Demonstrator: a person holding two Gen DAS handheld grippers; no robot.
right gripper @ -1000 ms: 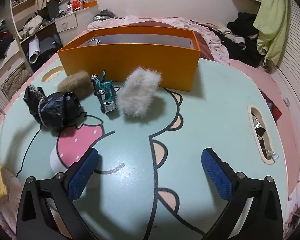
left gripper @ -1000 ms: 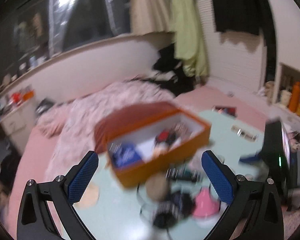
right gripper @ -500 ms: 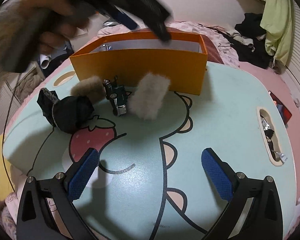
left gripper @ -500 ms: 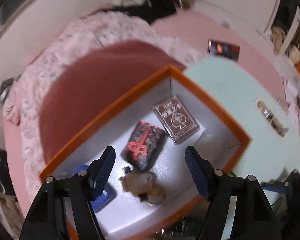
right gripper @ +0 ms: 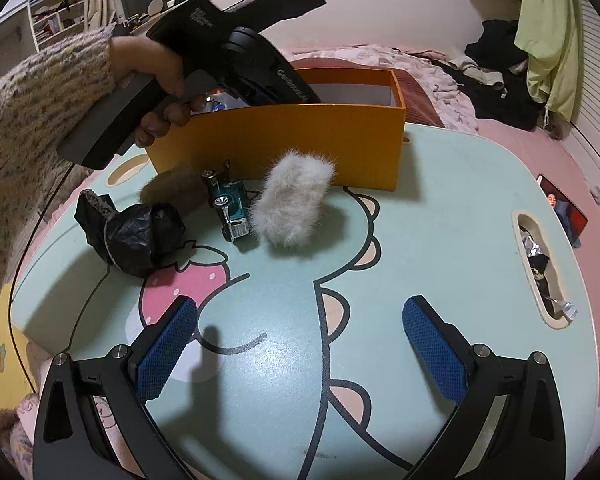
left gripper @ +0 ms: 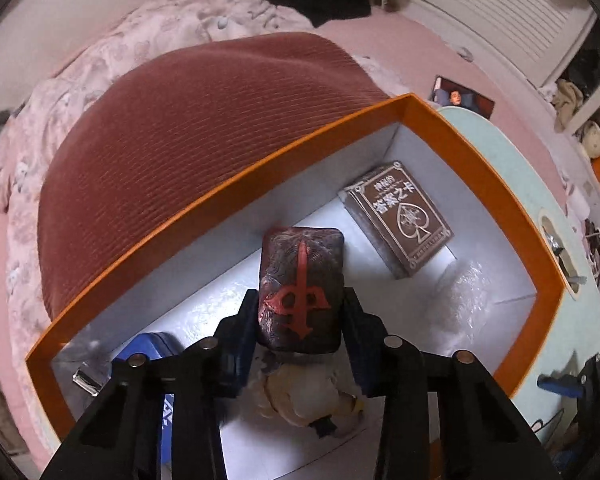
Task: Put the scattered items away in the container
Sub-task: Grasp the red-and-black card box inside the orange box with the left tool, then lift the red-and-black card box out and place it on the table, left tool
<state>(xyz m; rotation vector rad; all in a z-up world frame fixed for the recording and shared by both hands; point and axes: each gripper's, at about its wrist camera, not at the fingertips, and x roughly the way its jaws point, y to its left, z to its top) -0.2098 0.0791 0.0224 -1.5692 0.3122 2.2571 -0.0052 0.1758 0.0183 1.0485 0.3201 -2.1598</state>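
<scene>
My left gripper is inside the orange box, shut on a dark card deck with a red cross. A brown card box, a blue case and a cream figure lie on the box floor. In the right wrist view the left gripper body reaches over the box. A white fur piece, a teal toy truck, a brown fur piece and a black bundle lie before the box. My right gripper is open and empty, over the table.
The table has a cartoon print and a side slot holding foil scraps. A maroon cushion and pink bedding lie behind the box. A photo card lies on the pink floor at right.
My left gripper has swung over the box, dropped inside and closed on the red-cross deck. The right gripper has drawn slightly closer to the items and stays open.
</scene>
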